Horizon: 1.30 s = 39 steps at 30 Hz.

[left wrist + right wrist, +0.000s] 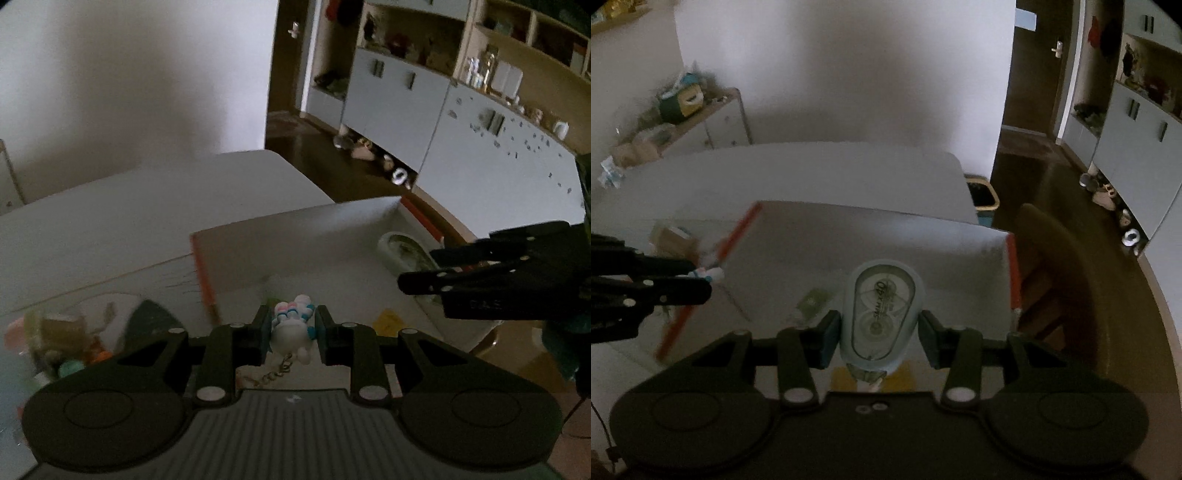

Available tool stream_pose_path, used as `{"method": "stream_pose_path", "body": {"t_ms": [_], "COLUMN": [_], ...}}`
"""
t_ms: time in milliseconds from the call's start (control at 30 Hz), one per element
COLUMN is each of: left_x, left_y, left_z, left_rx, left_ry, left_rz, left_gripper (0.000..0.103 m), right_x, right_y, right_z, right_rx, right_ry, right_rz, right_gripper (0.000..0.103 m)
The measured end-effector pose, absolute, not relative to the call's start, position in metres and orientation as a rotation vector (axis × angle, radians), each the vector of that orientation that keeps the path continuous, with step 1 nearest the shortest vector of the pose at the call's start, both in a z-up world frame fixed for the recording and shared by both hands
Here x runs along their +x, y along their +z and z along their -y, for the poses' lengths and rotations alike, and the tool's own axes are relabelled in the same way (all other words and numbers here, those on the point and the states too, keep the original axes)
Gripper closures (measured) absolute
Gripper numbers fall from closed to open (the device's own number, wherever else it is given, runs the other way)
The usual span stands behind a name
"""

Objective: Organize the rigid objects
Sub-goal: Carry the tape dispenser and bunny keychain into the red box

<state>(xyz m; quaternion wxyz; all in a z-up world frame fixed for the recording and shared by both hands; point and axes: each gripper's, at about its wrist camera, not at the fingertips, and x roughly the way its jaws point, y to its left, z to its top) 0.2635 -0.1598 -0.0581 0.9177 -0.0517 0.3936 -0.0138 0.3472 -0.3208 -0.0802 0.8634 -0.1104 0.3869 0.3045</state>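
Note:
My left gripper (pixel 291 330) is shut on a small white figurine keychain (pixel 293 325) with pink and blue stripes; its chain hangs down toward the camera. It hovers over the near edge of a white box with orange trim (pixel 295 236). My right gripper (pixel 879 332) is shut on a pale blue correction tape dispenser (pixel 881 317), held over the same box (pixel 886 236). The right gripper also shows in the left wrist view (pixel 476 273), with the dispenser (pixel 402 247) partly hidden behind it. The left gripper shows in the right wrist view (pixel 698 284).
The box sits on a white table (pixel 110 206). A clear container of mixed small items (pixel 62 332) stands left of the box. A yellow sticker (pixel 388 321) lies on the box floor. A wooden chair (pixel 1056 266) stands at the table's right; cabinets (pixel 480 129) behind.

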Motion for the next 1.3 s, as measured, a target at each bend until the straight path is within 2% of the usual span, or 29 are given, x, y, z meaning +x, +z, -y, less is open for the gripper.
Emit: {"method": "stream_pose_path", "body": {"t_ms": [633, 1300], "left_x": [0.368, 0.403], "left_y": [-0.131, -0.167], "left_z": [0.188, 0.188], "left_rx": [-0.108, -0.107], "left_ry": [-0.008, 0.013], "left_rz": [-1.074, -1.272], "left_gripper": [0.078, 0.078], "right_x": [0.401, 0.413], "right_y": [-0.141, -0.143], "right_z": [0.301, 0.280], "right_rx": [-0.396, -0.505], "right_ry": [0.697, 0.707], "right_rz": [-0.970, -1.095], "right_gripper": [0.058, 0.058]}}
